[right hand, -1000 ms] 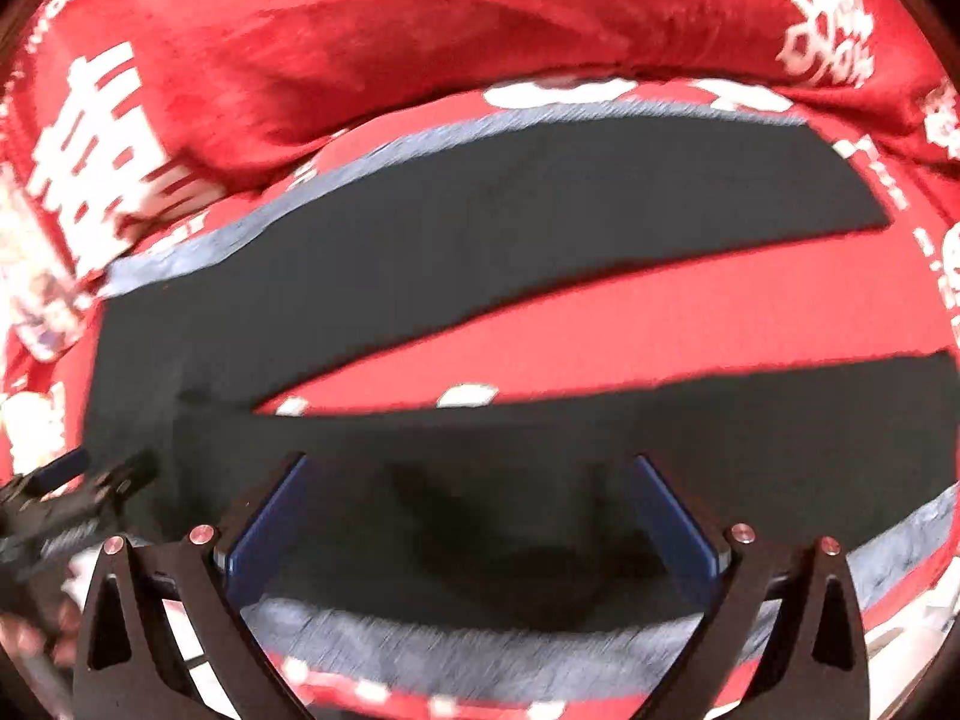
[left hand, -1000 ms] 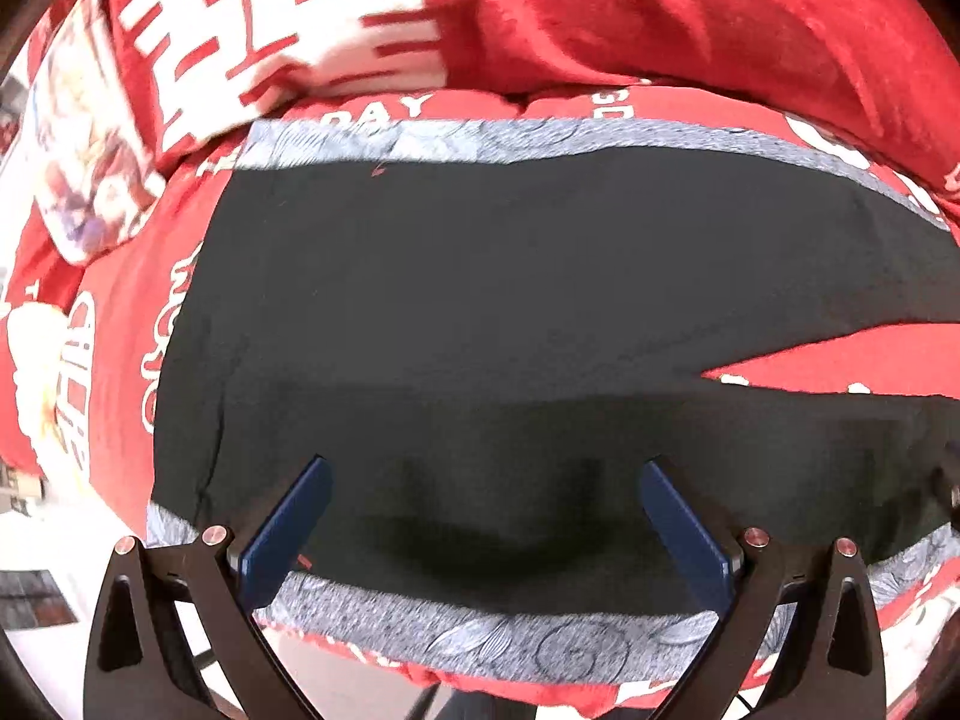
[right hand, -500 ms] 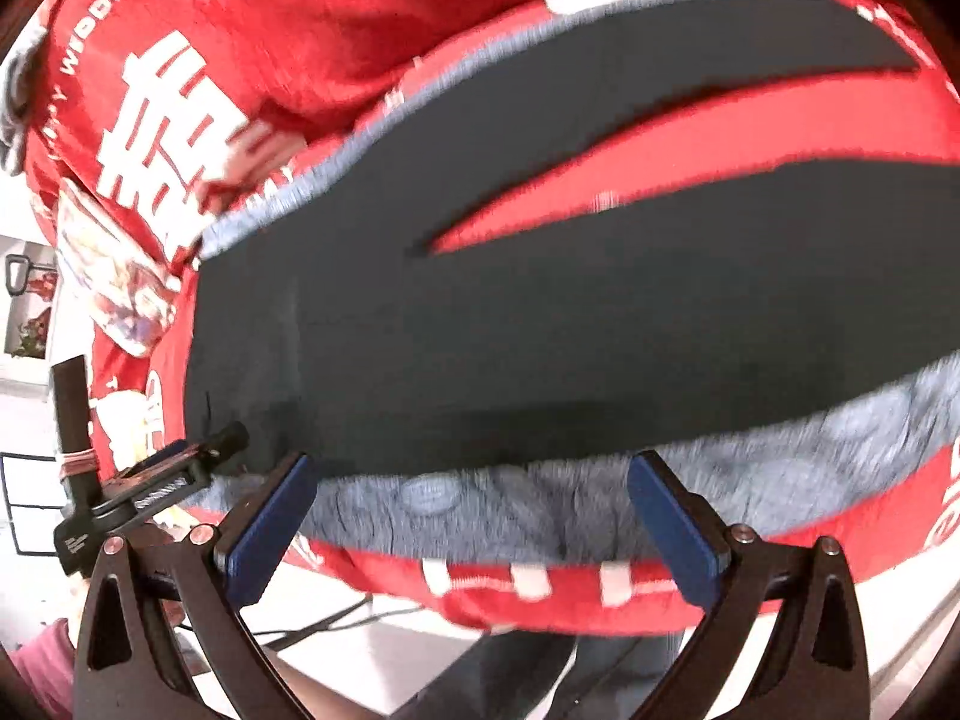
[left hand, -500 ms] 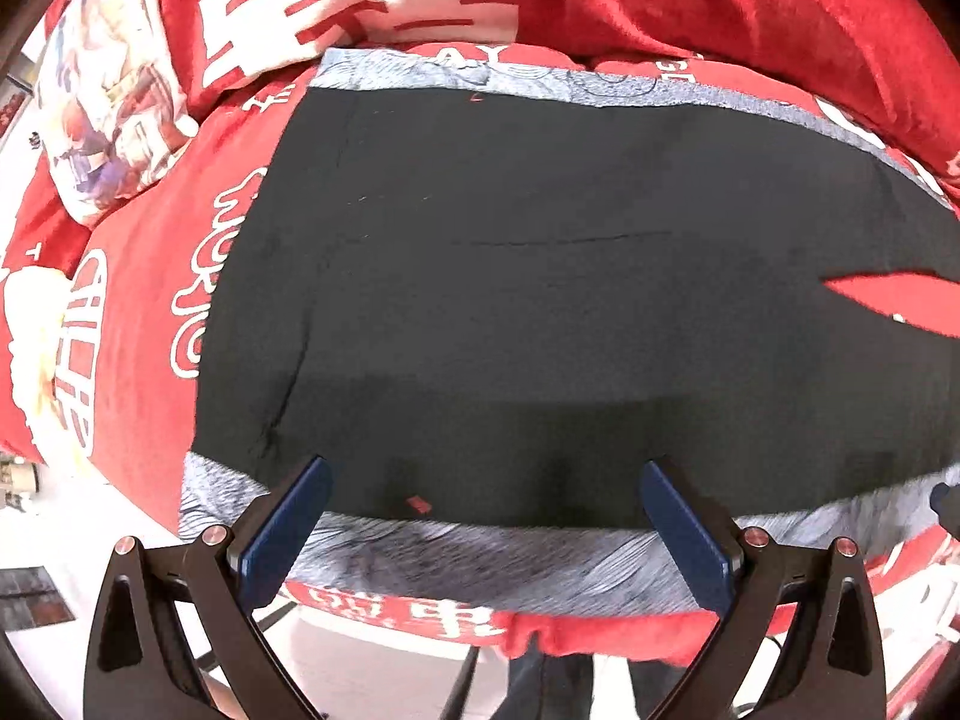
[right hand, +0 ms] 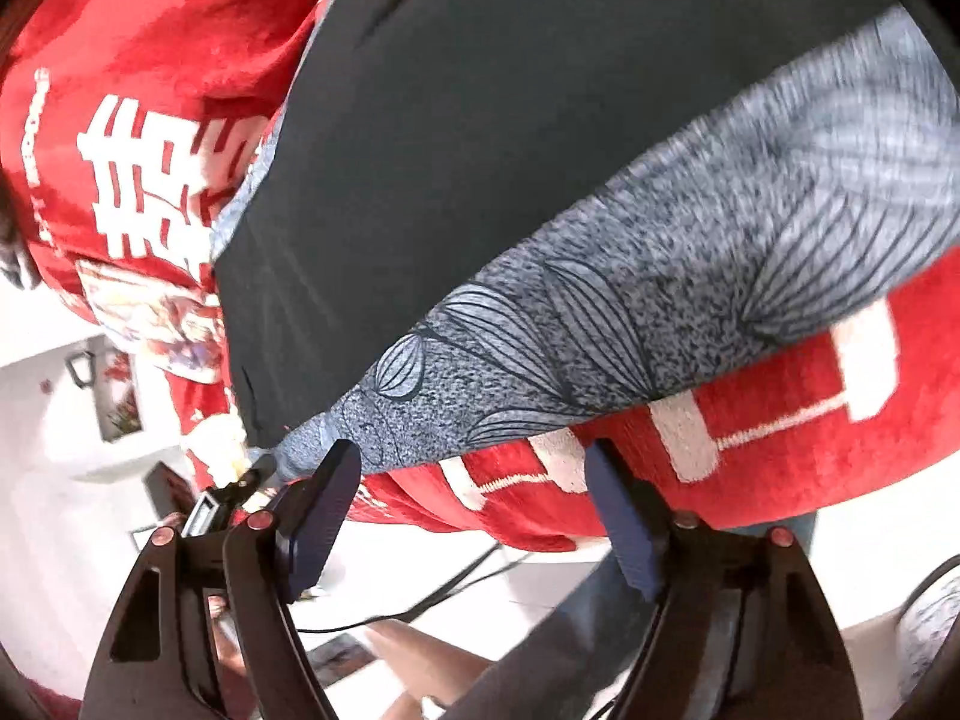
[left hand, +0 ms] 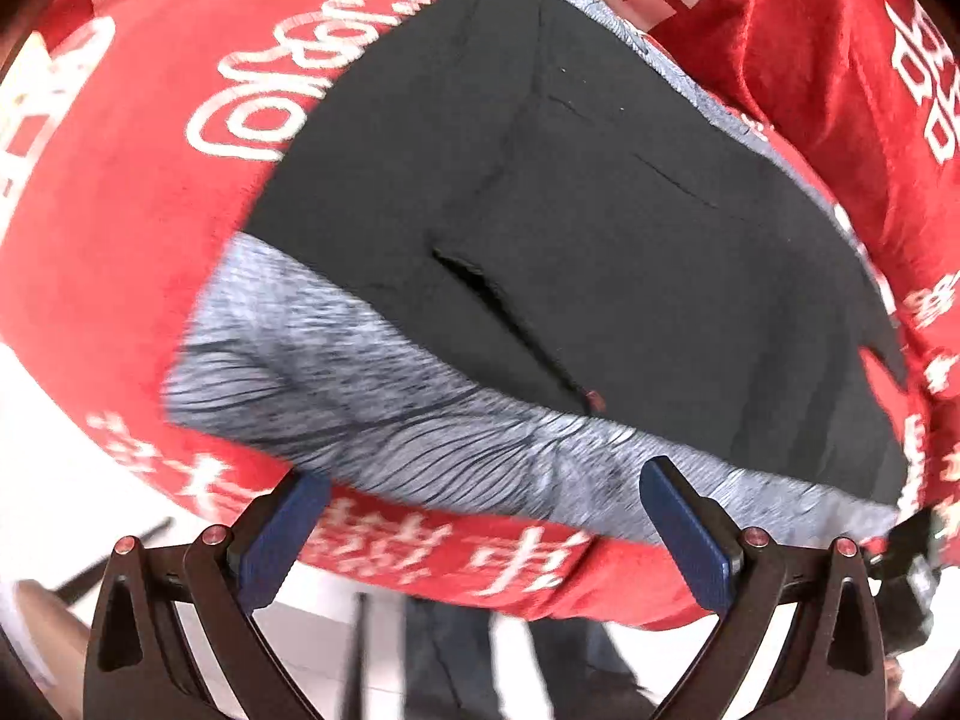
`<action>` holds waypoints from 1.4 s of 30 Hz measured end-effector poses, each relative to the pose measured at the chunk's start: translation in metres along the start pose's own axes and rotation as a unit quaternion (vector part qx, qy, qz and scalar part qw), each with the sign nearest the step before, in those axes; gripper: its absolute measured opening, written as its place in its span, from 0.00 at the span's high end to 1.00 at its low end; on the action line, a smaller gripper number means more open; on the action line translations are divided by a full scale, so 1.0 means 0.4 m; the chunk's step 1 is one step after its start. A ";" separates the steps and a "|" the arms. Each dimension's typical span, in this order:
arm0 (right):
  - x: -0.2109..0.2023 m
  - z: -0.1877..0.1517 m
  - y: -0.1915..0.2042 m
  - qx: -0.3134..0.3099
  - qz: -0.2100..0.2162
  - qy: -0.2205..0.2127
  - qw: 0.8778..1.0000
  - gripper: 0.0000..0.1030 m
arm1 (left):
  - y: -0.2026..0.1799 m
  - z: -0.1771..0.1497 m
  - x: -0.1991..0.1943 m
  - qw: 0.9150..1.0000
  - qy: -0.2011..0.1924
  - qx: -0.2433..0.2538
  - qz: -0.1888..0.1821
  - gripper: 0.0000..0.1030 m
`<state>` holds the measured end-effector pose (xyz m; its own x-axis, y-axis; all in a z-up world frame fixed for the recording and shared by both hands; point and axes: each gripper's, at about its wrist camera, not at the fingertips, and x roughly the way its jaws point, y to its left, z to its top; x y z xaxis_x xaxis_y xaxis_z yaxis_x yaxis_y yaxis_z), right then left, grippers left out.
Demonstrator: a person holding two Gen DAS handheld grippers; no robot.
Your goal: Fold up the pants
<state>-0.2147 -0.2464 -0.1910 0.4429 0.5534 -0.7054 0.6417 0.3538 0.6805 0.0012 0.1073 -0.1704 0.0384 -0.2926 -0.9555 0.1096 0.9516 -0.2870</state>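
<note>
Black pants with a grey leaf-patterned side band lie flat on a red bed cover. My left gripper hangs open over the near edge of the bed, its blue pads wide apart just below the grey band near the waist corner. In the right wrist view the same black pants and grey band run diagonally. My right gripper stands at the bed's edge under the band; its jaws are closing, with only red cover between them, no cloth pinched.
A red quilt with white characters is bunched at the far side. A picture-printed pillow lies at the head end. Below the bed edge are white floor, a black cable and a person's legs.
Both grippers have pulled back and sunk from over the pants to the near edge of the bed, and both views have rolled. The right jaws stand narrower than before.
</note>
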 end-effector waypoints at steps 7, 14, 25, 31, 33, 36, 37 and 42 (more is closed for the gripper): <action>-0.015 0.026 0.015 -0.001 0.055 -0.027 0.998 0.24 | -0.031 0.045 0.028 0.997 -0.006 -0.045 -0.069 0.00; -0.019 0.022 -0.024 0.057 0.049 -0.034 0.997 0.92 | -0.002 0.071 0.023 0.996 0.000 -0.072 -0.057 0.64; -0.140 0.154 0.185 -0.052 0.059 -0.072 0.994 0.96 | -0.059 0.168 -0.116 0.994 -0.054 -0.041 -0.084 0.82; -0.144 0.411 0.359 -0.139 0.048 -0.068 0.987 0.96 | -0.208 0.373 -0.116 0.992 -0.112 0.010 -0.056 0.82; -0.114 0.504 0.390 -0.154 0.029 -0.059 0.986 0.96 | -0.237 0.448 -0.083 0.991 -0.129 0.022 -0.034 0.82; -0.046 0.596 0.417 -0.178 -0.002 -0.047 0.983 0.96 | -0.253 0.523 -0.028 0.989 -0.147 0.023 0.001 0.80; -0.022 0.625 0.419 -0.182 -0.009 -0.046 0.982 0.96 | -0.257 0.548 -0.007 0.988 -0.153 0.016 0.012 0.76; 0.071 0.723 0.380 -0.161 -0.045 -0.047 0.985 0.94 | -0.265 0.614 0.058 0.989 -0.141 -0.003 0.051 0.64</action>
<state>0.0765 -0.3949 -0.1650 0.4584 0.4428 -0.7706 0.4563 0.6268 0.6316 0.2343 -0.0233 -0.1453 0.3251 -0.2092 -0.9223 0.0855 0.9777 -0.1916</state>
